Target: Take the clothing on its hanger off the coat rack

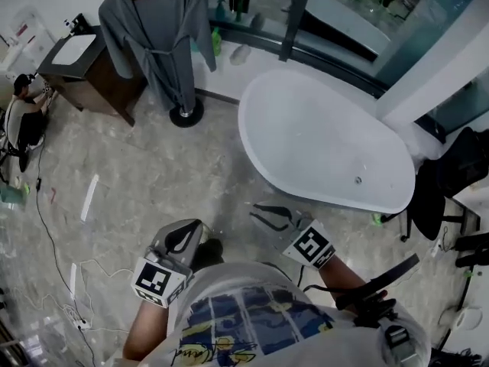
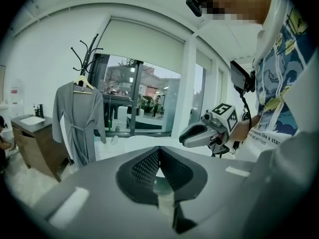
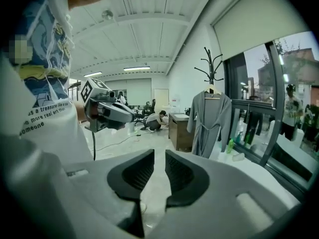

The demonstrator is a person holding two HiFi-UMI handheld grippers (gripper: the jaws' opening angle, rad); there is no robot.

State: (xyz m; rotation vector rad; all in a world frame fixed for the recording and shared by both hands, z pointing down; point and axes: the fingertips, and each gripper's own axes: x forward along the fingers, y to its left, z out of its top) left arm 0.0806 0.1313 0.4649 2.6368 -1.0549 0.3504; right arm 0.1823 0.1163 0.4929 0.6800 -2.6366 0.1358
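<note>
While you stand back from it, the grey robe [image 1: 157,37] hangs at about your 11 o'clock, well apart from both grippers. It is a long, plain robe with loose sleeves drooping at either side and a belt of the same cloth tied at the waist, its ends trailing down the front. Its shoulders sit on a pale wooden hanger [image 2: 82,83], hooked high on a black coat rack [image 3: 212,63] with branching prongs. The hem drops almost to the rack's round base [image 1: 186,115]. A dark cabinet [image 1: 84,67] stands just beside the robe at its 9 o'clock, and a white bathtub [image 1: 321,136] lies at your 1 o'clock. Your left gripper [image 2: 158,151] has its jaws pressed together at the tips with nothing in them. Your right gripper [image 3: 159,156] shows a narrow gap between its pads [image 3: 182,171], and only floor shows through it.
</note>
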